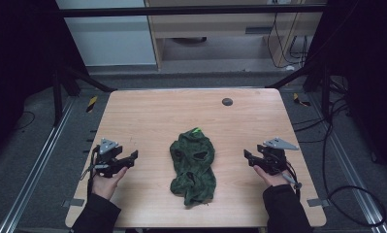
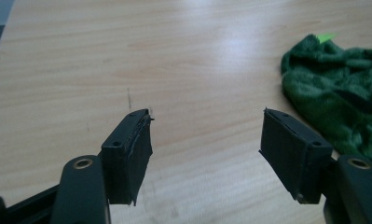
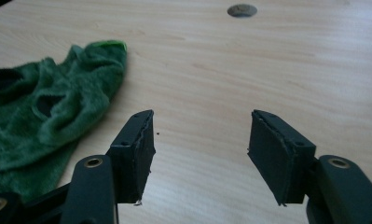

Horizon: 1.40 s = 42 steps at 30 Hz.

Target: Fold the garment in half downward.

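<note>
A crumpled dark green fleece garment (image 1: 193,166) with a bright green tag lies in the middle of the wooden table (image 1: 147,111). My left gripper (image 1: 131,156) hovers to its left, jaws open and empty, pointing toward it. My right gripper (image 1: 248,156) is on the other side, also open and empty. In the left gripper view the gripper (image 2: 207,133) has bare wood between its pads, and the garment (image 2: 337,88) sits off to the right. In the right gripper view the gripper (image 3: 200,137) frames bare wood, with the garment (image 3: 44,112) at the left.
A round dark grommet (image 1: 227,101) (image 3: 242,10) sits in the table's far side. Black frame bars and cables surround the table, and a cabinet stands beyond it on the grey floor.
</note>
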Available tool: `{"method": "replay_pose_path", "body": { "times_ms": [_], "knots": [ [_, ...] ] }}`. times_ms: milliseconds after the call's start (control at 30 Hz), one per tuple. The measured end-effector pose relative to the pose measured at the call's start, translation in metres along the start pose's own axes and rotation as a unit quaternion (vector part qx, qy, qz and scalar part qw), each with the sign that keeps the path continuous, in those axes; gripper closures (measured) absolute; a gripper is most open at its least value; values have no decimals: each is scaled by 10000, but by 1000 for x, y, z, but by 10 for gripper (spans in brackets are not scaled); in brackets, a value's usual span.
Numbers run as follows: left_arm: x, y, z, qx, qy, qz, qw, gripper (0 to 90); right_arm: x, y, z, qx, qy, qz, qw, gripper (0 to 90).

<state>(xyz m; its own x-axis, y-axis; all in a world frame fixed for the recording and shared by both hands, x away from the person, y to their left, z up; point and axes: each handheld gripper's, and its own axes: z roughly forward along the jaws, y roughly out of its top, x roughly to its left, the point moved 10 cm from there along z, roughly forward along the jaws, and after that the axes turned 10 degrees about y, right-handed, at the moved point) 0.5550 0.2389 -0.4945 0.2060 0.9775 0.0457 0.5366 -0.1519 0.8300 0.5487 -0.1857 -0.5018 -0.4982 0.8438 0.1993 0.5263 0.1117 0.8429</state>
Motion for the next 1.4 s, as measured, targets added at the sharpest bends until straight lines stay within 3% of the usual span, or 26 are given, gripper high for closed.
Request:
{"method": "replay_pose_path", "body": {
  "times_ms": [267,567,933,1233,1300,1400],
  "knots": [
    [-9,27,11,-149,-71,13,9999,364,10,28,11,-90,106,-65,9999,434],
    [-23,39,28,-178,-183,47,9997,377,17,46,31,-60,139,-185,9997,446],
    [-48,50,52,-18,-262,336,9991,425,26,66,60,-8,268,-246,9993,488],
    [-69,49,68,317,-528,555,9966,468,35,69,82,215,375,-306,9986,527],
    [-75,49,71,342,-593,520,9963,483,38,68,87,297,416,-270,9983,530],
    [-86,44,77,472,-556,763,9944,500,44,64,97,433,495,-282,9974,538]
  ]
}}
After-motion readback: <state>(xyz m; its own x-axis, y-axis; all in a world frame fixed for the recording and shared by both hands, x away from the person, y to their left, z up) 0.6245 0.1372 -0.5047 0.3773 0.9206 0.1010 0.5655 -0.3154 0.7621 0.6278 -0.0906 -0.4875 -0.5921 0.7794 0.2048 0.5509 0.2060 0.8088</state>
